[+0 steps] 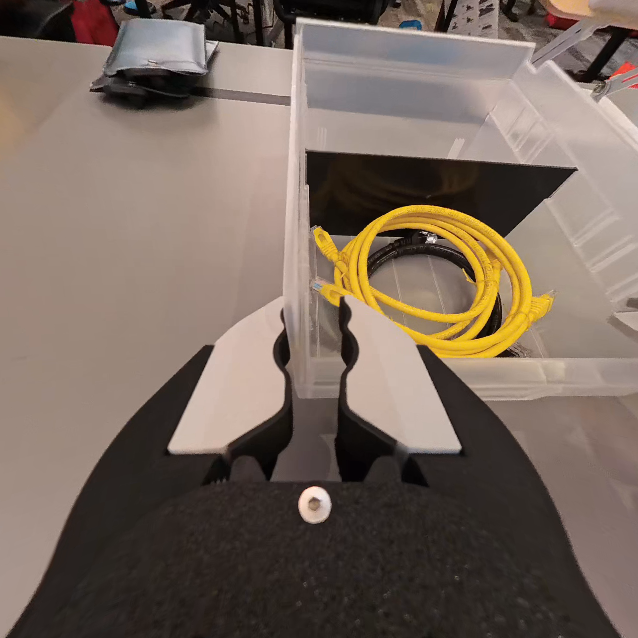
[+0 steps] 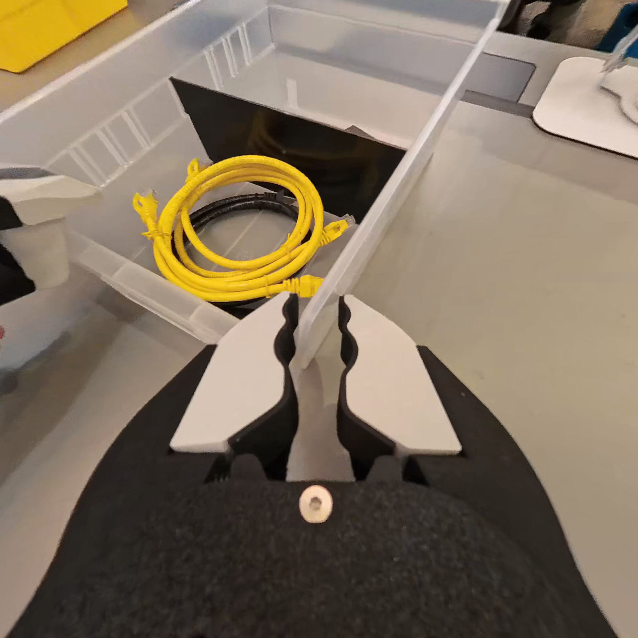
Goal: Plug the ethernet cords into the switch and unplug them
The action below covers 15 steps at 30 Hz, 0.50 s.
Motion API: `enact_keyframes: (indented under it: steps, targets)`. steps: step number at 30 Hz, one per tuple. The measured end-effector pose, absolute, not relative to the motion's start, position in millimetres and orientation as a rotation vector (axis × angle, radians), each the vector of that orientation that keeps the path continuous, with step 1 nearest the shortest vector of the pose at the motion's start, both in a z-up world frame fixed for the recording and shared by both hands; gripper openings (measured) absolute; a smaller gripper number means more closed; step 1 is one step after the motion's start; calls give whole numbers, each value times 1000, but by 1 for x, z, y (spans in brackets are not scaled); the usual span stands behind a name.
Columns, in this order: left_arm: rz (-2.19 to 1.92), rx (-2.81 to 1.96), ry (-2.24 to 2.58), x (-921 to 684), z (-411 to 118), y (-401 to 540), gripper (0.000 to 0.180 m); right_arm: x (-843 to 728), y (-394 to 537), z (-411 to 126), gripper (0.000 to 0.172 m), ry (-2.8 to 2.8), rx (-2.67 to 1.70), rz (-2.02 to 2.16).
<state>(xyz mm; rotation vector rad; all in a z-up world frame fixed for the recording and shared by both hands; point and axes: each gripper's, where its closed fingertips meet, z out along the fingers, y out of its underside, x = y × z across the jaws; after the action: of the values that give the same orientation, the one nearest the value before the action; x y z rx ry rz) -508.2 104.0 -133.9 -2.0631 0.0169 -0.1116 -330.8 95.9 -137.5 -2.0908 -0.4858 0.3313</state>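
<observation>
Left to right:

- Table (image 1: 121,241): grey pouch (image 1: 158,55) at the far left edge, not involved.
- Left gripper (image 1: 312,310): fingers apart, straddling the left wall of the clear plastic bin (image 1: 414,376). Left pad sits against the wall's outer face; right pad stands off it, inside the bin. Not clamped on the wall, nothing held.
- Bin contents: coiled yellow ethernet cords (image 1: 448,276) tied with twist ties, lying on top of a coiled black cord (image 1: 414,248). One yellow plug end points at the left wall, just beside the left gripper's right finger. A black panel (image 1: 431,193) leans behind the coils. Could be the switch, can't tell; no ports visible.
- Right gripper (image 2: 314,307): fingers apart, straddling the bin's right wall near the front corner. Gap visible on both sides, nothing gripped.
- Far right: flat white stand base (image 2: 587,103) on the table.

Progress, my read: nothing started. Cords bundled in the bin, none plugged. Left to do: everything. Pick a cord, find the switch ports, plug, unplug.
</observation>
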Motion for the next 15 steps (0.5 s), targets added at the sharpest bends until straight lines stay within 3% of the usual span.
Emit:
enact_keyframes:
  steps: [7, 9, 13, 15]
  targets:
    - [-22, -1850, -39, -508, -79, 84, 60, -276, 59, -86, 26, -712, -1848, 400]
    - [-23, -1781, 27, -492, -66, 77, 62, -230, 50, -74, 28, -726, -1800, 349]
    - [-32, -1778, 189, -442, -71, 59, 62, -112, 31, -60, 37, -674, -1736, 219]
    - [11, -1868, 182, -429, -88, 51, 71, -42, 23, -62, 38, -606, -1737, 78]
